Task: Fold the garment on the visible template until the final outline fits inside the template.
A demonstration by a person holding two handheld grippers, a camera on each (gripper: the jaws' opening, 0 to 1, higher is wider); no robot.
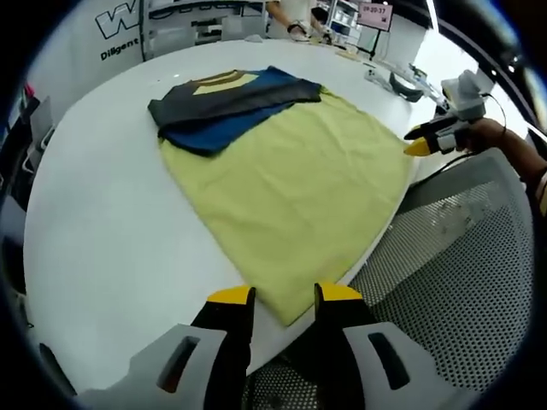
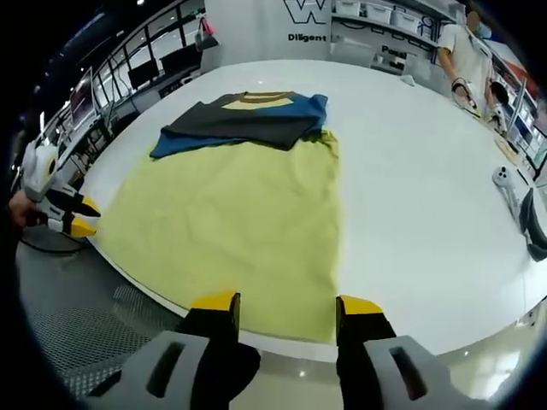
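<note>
A folded garment (image 1: 226,107) in blue and dark grey, with a yellow collar band, lies at the far end of a yellow-green template cloth (image 1: 291,188) on a white round table (image 1: 102,222). Its far part reaches past the cloth onto the table. My left gripper (image 1: 285,295) is open at the cloth's near corner, holding nothing. My right gripper (image 1: 423,143), held by a hand, hovers at the cloth's right corner. In the right gripper view the garment (image 2: 248,120) lies beyond the cloth (image 2: 231,222). There my right gripper (image 2: 287,303) is open over the near edge, and my left gripper (image 2: 79,218) is off the left corner.
A grey mesh chair back (image 1: 461,282) stands against the table's near edge. Small devices (image 1: 402,81) lie on the far right of the table, and a white one (image 2: 504,179) near its right edge. A person (image 2: 466,51) stands beyond the table; shelves line the room's left side.
</note>
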